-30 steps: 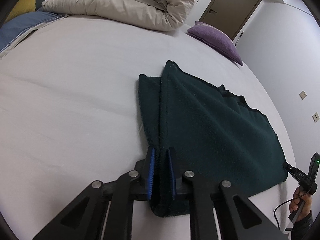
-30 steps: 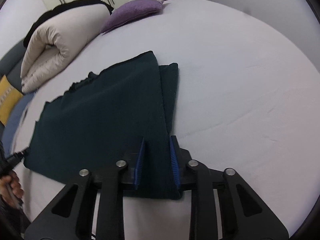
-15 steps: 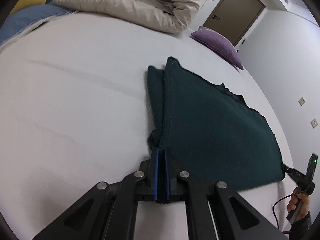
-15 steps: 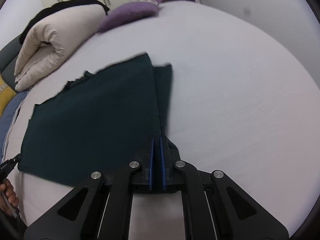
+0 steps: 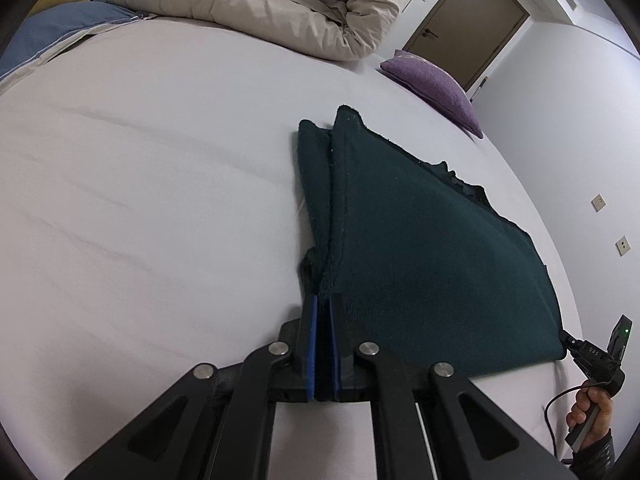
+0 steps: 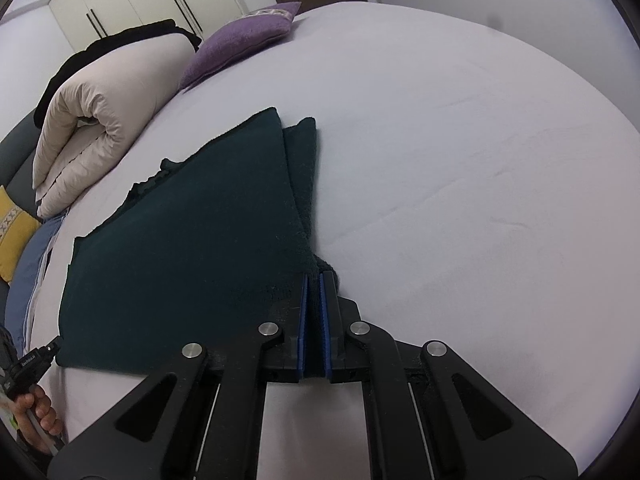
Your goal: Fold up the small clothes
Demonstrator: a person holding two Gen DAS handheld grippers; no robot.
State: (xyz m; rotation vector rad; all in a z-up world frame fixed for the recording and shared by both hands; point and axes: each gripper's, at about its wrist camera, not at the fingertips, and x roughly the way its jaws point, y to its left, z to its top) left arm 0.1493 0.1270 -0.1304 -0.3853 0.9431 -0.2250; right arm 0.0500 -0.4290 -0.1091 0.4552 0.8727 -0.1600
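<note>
— Claws? We have the left claw [image 5: 323, 308] and right claw [image 6: 314, 284] each clamped on the green garment's [image 5: 420, 260] near corners.
— Beyond them?
— Bed [image 5: 160, 200] clear; duvet [image 5: 280, 4] and purple cushion [image 5: 436, 92] far ahead.

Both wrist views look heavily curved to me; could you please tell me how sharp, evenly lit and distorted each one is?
Left wrist view: sharp, soft even light, the bed sheet bulging into a dome, dark corners. Right wrist view: equally sharp, same fisheye bulge, faint shadow beside the dark green garment, no glare.
</note>
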